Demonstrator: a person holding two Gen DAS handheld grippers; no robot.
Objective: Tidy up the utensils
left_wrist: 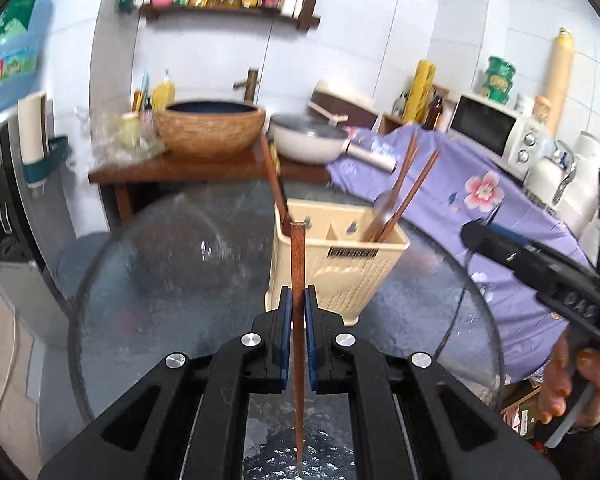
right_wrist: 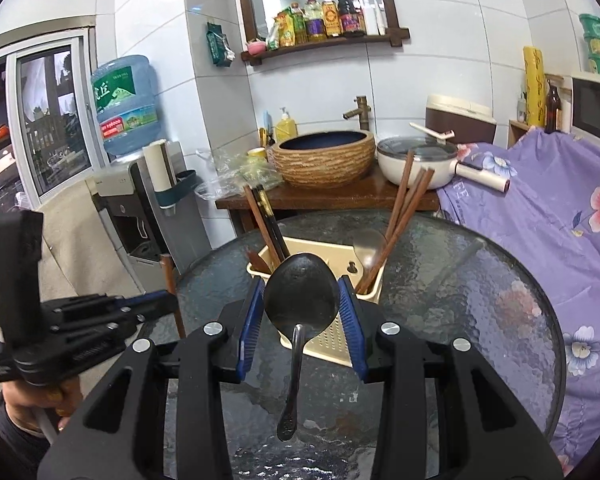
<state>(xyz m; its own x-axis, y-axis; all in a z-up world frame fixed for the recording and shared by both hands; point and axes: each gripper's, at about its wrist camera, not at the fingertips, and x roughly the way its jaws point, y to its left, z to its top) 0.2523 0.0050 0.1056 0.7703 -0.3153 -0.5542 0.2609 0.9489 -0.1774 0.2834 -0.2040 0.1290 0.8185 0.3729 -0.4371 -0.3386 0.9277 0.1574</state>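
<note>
Item: left gripper. Jaws pressed together on one wooden chopstick, clamped near its square upper end, with the long tapered part trailing back beneath your tool. You hold it above the glass table, short of the cream utensil caddy.

Item: right gripper. Pads pinch the bowl of a metal spoon by its edges; the handle hangs down toward you.

Item: caddy contents. Dark chopsticks lean in the left compartment; brown chopsticks and a second spoon stand in the right.

Handling note: carry your chopstick over the compartment of like pieces, tip it so the trailing end enters first, and loosen only once it is well inside. The leaning sticks look easy to knock, so come in from above.
</note>
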